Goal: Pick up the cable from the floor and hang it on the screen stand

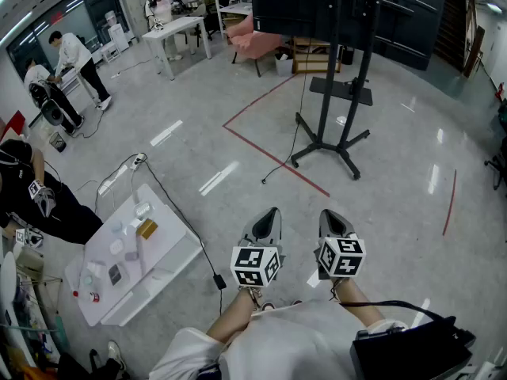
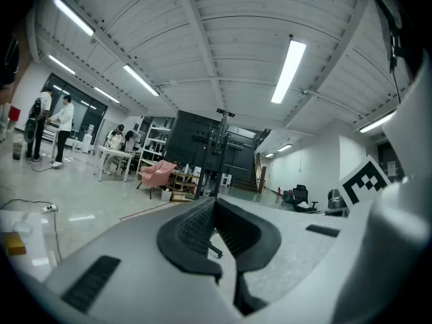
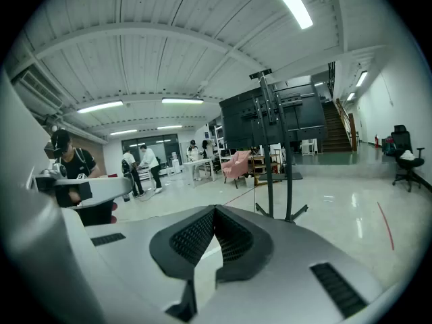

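A black screen stand (image 1: 342, 85) on a wheeled base stands ahead of me, carrying a dark screen (image 1: 317, 2). A thin black cable (image 1: 298, 125) hangs from the screen and runs over the floor to a loose end (image 1: 264, 181) by the red tape line. My left gripper (image 1: 272, 212) and right gripper (image 1: 329, 214) are held side by side low in front of me, well short of that cable end. Both are shut with nothing between the jaws. The stand (image 2: 217, 155) appears beyond the left gripper (image 2: 214, 201), and the same stand (image 3: 271, 154) beyond the right gripper (image 3: 214, 209).
A low white table (image 1: 170, 248) with small items stands at my left. A second black cable runs from a power strip (image 1: 119, 176) to an adapter (image 1: 219, 280) near my feet. Red tape (image 1: 273, 155) marks the floor. People work at the far left; a pink chair (image 1: 257, 42) stands behind.
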{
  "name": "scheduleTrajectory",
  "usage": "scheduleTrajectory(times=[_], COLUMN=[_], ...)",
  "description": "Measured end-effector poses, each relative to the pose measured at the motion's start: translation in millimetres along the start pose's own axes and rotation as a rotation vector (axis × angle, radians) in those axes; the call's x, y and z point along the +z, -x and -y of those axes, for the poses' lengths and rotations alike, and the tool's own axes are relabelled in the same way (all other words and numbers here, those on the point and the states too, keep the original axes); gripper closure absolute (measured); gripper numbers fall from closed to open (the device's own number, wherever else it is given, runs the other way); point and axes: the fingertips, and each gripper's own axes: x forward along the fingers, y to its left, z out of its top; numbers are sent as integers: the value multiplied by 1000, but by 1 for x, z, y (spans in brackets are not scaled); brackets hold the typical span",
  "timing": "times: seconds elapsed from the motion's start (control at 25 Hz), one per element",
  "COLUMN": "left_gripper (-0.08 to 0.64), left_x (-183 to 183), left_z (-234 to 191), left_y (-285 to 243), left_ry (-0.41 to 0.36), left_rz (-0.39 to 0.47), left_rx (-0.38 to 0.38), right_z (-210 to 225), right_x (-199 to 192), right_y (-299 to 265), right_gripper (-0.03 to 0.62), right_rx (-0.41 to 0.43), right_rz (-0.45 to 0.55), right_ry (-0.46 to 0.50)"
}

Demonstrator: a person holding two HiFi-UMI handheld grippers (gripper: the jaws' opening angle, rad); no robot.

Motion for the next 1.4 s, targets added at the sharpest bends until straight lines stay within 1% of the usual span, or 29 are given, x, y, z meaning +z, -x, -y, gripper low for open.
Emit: scheduleTrajectory(times=[0.44, 0.56, 0.76, 1.0, 1.2, 1.4], left_gripper=[558, 558, 558, 558, 558, 558], left_x=[-5, -4, -6, -19, -29, -29], left_z=[-13, -18, -38, -65, -71, -73], left_y=[-1, 0, 2, -2, -17, -49], left_ry=[17, 21, 22, 69, 75, 58], left_rz=[-3, -6, -6, -26, -48, -63], left_rx=[-2, -5, -13, 15, 10, -3], right_z=[-5, -2, 1, 9, 25, 42], right_x=[-5, -1, -6, -26, -35, -27], right_y=[-9, -11, -18, -20, -31, -63], right_gripper=[574, 574, 574, 574, 574, 574], right_rx=[-2, -29, -79, -124, -154, -144], right_rz=[-5, 17, 25, -15, -34, -43], right_ry=[-2, -26, -62, -89, -113, -127])
